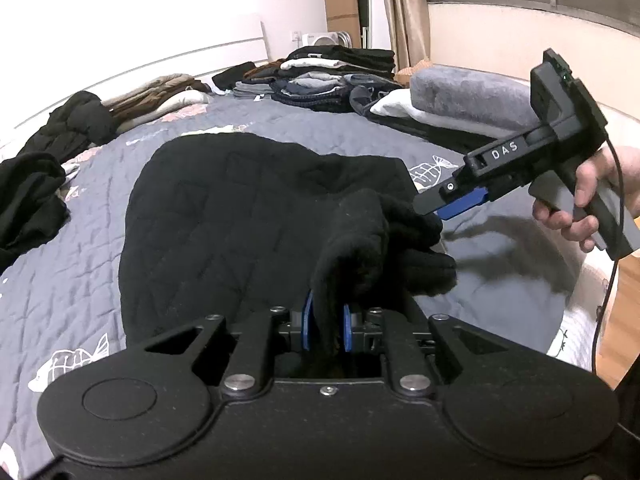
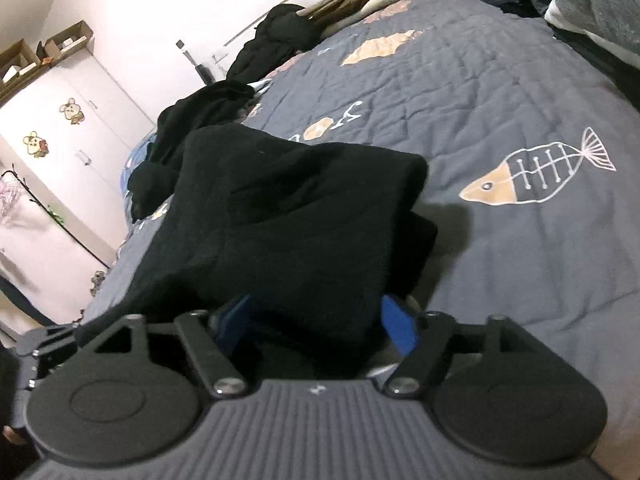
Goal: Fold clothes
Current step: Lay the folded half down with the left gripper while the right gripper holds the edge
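Lower run of black garment [image 1: 256,216] hidden behind left gripper [image 1: 327,330] housing; gripped fold masking most of both blue pads. Right gripper [image 1: 440,210] fingertips lost against the dark fabric, grip not discernible; holding hand [image 1: 580,208] cut off at the right edge. Near edge of the garment [image 2: 288,224] concealed under the right gripper [image 2: 320,320] body. Stacked folded clothes [image 1: 340,70] too distant to identify singly. Left margin of the right-wrist view blurred.

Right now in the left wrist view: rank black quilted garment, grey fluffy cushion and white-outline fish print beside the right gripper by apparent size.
1. Black quilted garment, by far the largest.
2. Grey fluffy cushion, though it lies farther from the camera, so its true size is unsure.
3. White-outline fish print, smallest.
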`<control>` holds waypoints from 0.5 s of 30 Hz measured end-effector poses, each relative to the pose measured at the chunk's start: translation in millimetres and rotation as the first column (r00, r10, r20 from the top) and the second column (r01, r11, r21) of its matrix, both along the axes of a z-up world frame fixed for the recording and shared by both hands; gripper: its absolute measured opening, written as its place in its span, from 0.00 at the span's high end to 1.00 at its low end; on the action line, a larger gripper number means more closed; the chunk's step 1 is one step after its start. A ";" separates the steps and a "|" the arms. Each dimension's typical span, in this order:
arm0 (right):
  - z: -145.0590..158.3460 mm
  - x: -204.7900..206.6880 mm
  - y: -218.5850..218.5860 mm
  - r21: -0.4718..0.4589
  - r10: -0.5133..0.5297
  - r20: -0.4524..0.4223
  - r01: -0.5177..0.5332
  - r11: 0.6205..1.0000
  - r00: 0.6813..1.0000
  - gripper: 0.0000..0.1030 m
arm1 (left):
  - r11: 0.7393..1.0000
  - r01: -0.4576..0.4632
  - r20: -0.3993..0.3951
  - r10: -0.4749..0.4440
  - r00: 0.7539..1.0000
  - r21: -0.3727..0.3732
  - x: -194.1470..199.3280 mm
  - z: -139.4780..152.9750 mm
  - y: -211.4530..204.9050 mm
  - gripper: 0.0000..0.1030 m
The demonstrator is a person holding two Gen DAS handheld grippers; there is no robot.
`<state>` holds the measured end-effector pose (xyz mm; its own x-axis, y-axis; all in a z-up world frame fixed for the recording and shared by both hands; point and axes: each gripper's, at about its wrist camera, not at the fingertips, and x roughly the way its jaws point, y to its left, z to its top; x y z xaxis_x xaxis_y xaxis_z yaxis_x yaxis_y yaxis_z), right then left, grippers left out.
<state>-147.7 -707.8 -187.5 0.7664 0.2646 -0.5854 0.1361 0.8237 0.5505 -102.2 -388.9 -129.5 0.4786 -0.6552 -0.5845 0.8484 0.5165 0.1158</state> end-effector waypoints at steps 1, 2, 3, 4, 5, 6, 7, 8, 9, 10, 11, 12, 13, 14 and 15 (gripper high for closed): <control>-3.5 -1.2 -1.6 -0.003 -0.010 -0.009 0.010 1.000 1.000 0.25 | 1.000 -0.002 0.003 0.002 1.000 0.001 -0.7 0.0 0.0 0.85; -7.3 -2.2 -3.9 0.000 -0.021 -0.022 0.021 1.000 1.000 0.25 | 1.000 -0.003 0.002 0.003 1.000 0.001 -1.1 0.0 0.0 0.85; -11.0 -2.9 -6.2 0.016 -0.027 -0.026 0.027 1.000 0.999 0.25 | 1.000 -0.002 0.002 0.002 1.000 0.002 -1.0 -0.1 0.0 0.85; -15.2 -2.4 -8.2 0.047 -0.030 -0.022 0.031 0.998 0.999 0.24 | 1.000 -0.003 0.004 0.003 1.000 0.003 -0.8 -0.3 -0.3 0.85; -18.5 -0.7 -8.3 0.073 -0.033 -0.016 0.034 0.997 0.999 0.25 | 1.000 -0.004 0.006 0.004 1.000 0.005 -0.7 -0.3 -1.3 0.85; -20.8 1.3 -7.4 0.092 -0.033 -0.009 0.034 0.995 0.999 0.25 | 1.000 -0.006 0.005 0.006 1.000 0.005 -0.6 -0.4 -1.7 0.85; -23.2 3.4 -6.4 0.110 -0.034 -0.002 0.034 0.993 0.999 0.25 | 1.000 -0.008 0.004 0.008 1.000 0.005 -0.5 -0.5 -2.1 0.85; -23.8 5.0 -4.8 0.116 -0.032 0.005 0.032 0.993 0.999 0.27 | 1.000 -0.010 0.003 0.010 1.000 0.006 -0.4 -0.6 -2.5 0.85; -23.3 6.3 -2.8 0.115 -0.030 0.014 0.028 0.993 0.999 0.30 | 1.000 -0.012 0.005 0.012 1.000 0.009 -0.7 -1.0 -3.1 0.85; -22.8 7.7 -0.8 0.114 -0.028 0.023 0.025 0.993 0.999 0.48 | 1.000 -0.013 0.007 0.013 1.000 0.013 -1.1 -1.3 -3.8 0.85; -21.8 9.8 1.6 0.128 -0.013 0.024 0.010 0.992 1.000 0.76 | 1.000 -0.014 0.009 0.014 1.000 0.017 -1.4 -1.7 -4.4 0.85; -19.5 11.2 4.1 0.132 -0.005 0.018 0.002 0.991 1.000 0.83 | 1.000 -0.015 0.011 0.015 1.000 0.020 -1.7 -2.0 -5.0 0.85; -15.0 10.9 7.0 0.113 0.002 0.015 -0.004 0.994 1.000 0.85 | 1.000 -0.015 0.010 0.015 1.000 0.023 -1.7 -1.7 -5.4 0.85; -9.5 9.5 8.7 0.096 0.016 0.018 -0.017 0.995 1.000 0.89 | 1.000 -0.014 0.010 0.014 1.000 0.026 -1.7 -1.3 -5.8 0.85; -4.0 7.6 9.3 0.084 0.030 0.022 -0.032 0.996 0.999 0.90 | 0.999 -0.012 0.017 0.011 1.000 0.030 -2.6 0.2 -5.4 0.85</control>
<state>-140.1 -698.5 -191.6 0.7689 0.3366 -0.5437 0.0986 0.7776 0.6209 -104.8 -394.3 -129.4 0.4959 -0.6320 -0.5955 0.8403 0.5223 0.1454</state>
